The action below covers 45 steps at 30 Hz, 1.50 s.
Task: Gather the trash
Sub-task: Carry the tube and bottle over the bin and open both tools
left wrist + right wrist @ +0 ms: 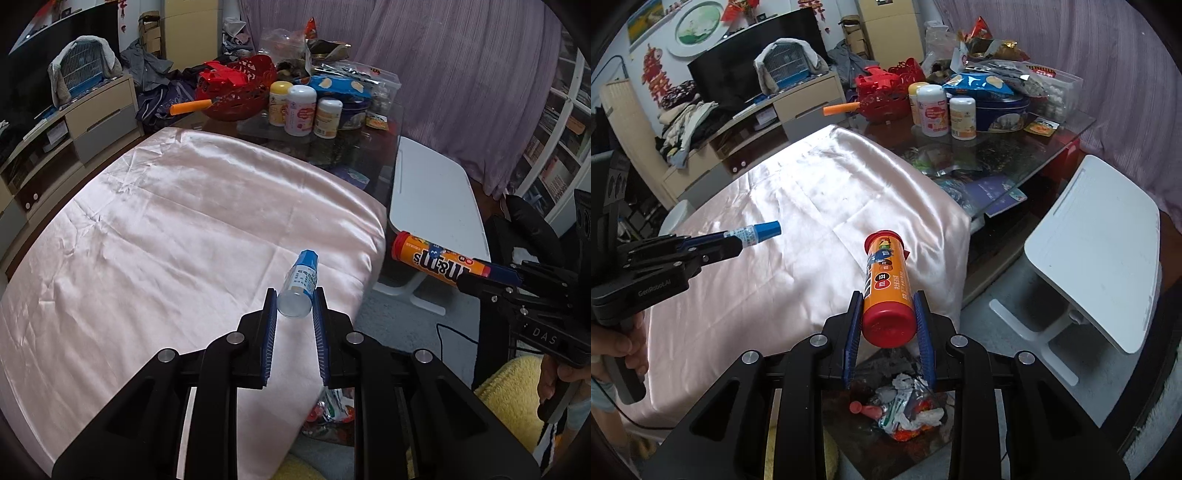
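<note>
The left tool (294, 300) was clamped on a small bottle (300, 286) over the pink table (147, 221). The right tool (888, 309) squeezed a candy tube (884, 288) above the trash bag (905, 406). Both looked light, hard and slippery, held near their bottoms.

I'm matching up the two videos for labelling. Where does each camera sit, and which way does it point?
Left wrist: sits behind the left tool, looking across the pink cloth; it grips a small bottle. The right tool and hand appear at the right edge.
Right wrist: sits behind the right tool, which grips a candy tube above a trash bag; left tool at left.
Shared: cloth, bottle, tube, cluttered table.
</note>
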Available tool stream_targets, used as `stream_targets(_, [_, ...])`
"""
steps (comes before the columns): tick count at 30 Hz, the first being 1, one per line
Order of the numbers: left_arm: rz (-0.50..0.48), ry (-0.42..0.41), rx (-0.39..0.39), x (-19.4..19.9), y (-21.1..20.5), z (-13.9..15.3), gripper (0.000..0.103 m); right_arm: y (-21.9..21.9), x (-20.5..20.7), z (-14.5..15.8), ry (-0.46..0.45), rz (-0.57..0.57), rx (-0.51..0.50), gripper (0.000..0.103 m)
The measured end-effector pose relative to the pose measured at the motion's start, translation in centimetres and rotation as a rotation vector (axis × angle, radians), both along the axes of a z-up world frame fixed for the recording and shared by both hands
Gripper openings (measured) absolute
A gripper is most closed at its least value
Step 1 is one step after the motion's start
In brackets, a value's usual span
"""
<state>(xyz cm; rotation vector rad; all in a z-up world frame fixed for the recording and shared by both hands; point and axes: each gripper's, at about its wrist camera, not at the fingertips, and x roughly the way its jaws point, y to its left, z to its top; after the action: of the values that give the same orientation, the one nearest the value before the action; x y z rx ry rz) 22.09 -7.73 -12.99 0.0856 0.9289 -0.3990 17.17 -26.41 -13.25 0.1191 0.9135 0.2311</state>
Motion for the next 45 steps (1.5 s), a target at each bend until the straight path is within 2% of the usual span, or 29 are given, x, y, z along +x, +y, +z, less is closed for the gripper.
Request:
stream_targets(6, [-0.021,0.035,-0.027,-5.4,-0.7,-1.9,0.018,-2.1,-5.1,-0.3,0.007,-0.025,-0.045,0.029])
stream_targets(11, [-0.045,0.067,-0.039,-8.6,-1.8,-4.1,0.018,-3.0,-8.2,-2.3,0.045,-0.038,-0.035,0.029])
stream_targets(17, [-0.072,0.129,-0.015,-11.1,-3.3,-7.7,0.018,-2.6,-10.3,-5.3,0.107,-0.045,-0.020,0.029])
stream_targets(24, [-0.073,0.218,0.010,-11.1,-4.2,-11.8,0.018,-1.3,-11.1,-9.3,0.219,-0.039,0.046,0.029])
stream_targets(27, [-0.072,0.276,0.015,-10.5,-4.5,-13.7,0.018,-0.7,-10.7,-10.1,0.242,-0.046,0.043,0.029])
stream_targets(30, [-0.066,0.300,0.031,-10.1,-4.6,-15.1,0.018,-0.1,-10.0,-11.0,0.280,-0.051,0.033,0.029])
stream_targets(35, [-0.066,0.303,0.042,-9.0,-4.9,-15.6,0.018,0.4,-8.6,-13.0,0.363,-0.055,0.052,0.029])
stream_targets(41, [-0.070,0.320,0.039,-7.9,-5.1,-15.7,0.019,0.4,-7.3,-12.7,0.355,-0.091,0.046,0.030])
stream_targets(42, [-0.066,0.324,0.034,-7.7,-5.0,-15.6,0.021,0.4,-7.1,-12.7,0.353,-0.100,0.044,0.032])
stream_targets(43, [-0.060,0.325,0.032,-7.5,-4.9,-15.5,0.030,0.3,-6.9,-12.5,0.348,-0.110,0.045,0.043])
stream_targets(44, [-0.056,0.321,0.029,-7.4,-4.8,-15.3,0.039,0.1,-6.7,-12.3,0.339,-0.121,0.048,0.051])
stream_targets(45, [-0.052,0.314,0.027,-7.3,-4.6,-15.1,0.041,-0.1,-6.6,-12.1,0.329,-0.132,0.048,0.058])
